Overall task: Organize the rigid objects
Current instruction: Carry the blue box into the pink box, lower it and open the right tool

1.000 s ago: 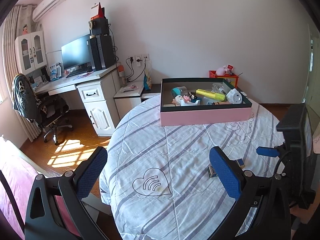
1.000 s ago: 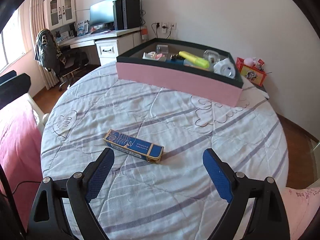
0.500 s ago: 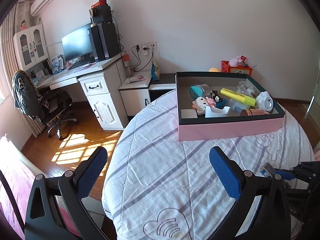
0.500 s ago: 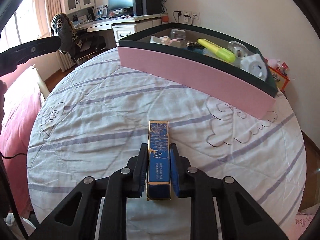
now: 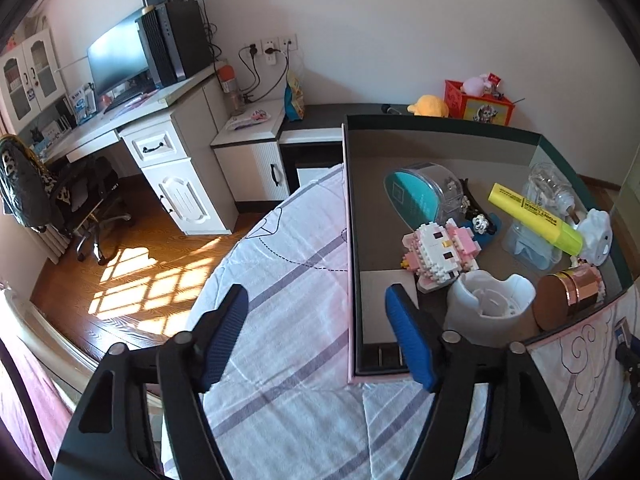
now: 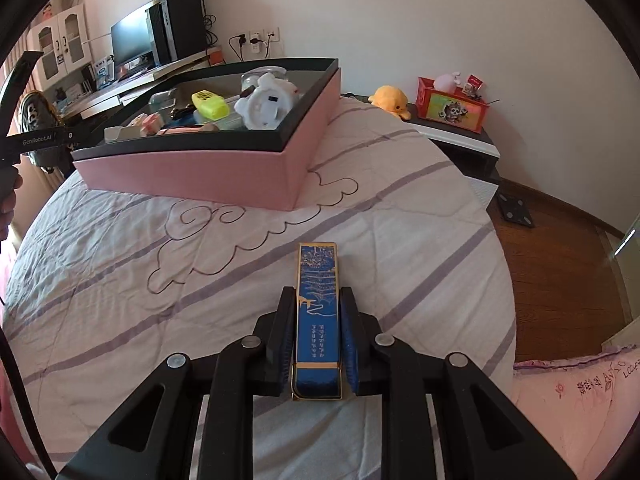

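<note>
- My right tongs (image 6: 316, 344): clamped on the long blue gold-trimmed cardboard box (image 6: 317, 312), held lengthwise above the striped quilted bench (image 6: 400, 240).
- My left tongs (image 5: 316, 336): apart, holding nothing, straddling the near left corner of the pink black-lined tray (image 5: 351, 240).
- Tray contents, ahead-right of left tongs: yellow highlighter (image 5: 534, 218), white plastic cup (image 5: 490, 308).

"GenRobot.AI" in white on the black left gripper (image 6: 38, 140), far left edge of right wrist view. Yellow highlighter (image 5: 536, 218) in the box has black print, too small to read. Blue box (image 6: 317, 320) carries a column of white characters, not legible. Pink fabric (image 6: 580, 384), near right, has embroidered lettering, unclear.
</note>
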`<state>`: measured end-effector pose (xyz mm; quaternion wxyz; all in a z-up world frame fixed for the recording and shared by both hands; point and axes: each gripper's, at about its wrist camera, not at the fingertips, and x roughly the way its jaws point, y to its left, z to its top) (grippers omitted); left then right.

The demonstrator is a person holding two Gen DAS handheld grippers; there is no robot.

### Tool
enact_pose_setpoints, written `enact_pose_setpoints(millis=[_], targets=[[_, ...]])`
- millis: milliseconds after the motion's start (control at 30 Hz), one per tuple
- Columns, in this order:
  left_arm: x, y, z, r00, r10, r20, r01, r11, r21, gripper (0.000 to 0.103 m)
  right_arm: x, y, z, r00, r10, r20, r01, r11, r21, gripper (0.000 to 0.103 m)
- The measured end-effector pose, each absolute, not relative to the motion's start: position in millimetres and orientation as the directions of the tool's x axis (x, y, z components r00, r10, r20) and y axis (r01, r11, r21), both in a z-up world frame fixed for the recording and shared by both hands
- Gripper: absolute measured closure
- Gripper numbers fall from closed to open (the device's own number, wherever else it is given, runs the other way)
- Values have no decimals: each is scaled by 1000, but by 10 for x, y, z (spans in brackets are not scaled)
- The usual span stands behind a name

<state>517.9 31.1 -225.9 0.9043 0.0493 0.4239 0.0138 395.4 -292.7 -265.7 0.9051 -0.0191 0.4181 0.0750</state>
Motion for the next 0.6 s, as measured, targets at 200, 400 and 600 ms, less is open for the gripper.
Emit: enact_pose_setpoints(millis=[200, 400, 600], targets=[[5454, 302, -2388, 604, 23, -796, 43, 997, 61, 68, 4252, -2952, -2667, 637, 96, -765, -145, 989, 4, 82], [5663, 227, -2471, 567, -19, -824, 86, 996, 36, 88, 4456, -2931, -2667, 632, 83, -770, -141, 990, -10, 82], [5645, 155, -2473, 577, -15, -816, 103, 993, 55, 98, 4516, -2989, -2674, 634, 94, -768, -124, 992, 19, 82]])
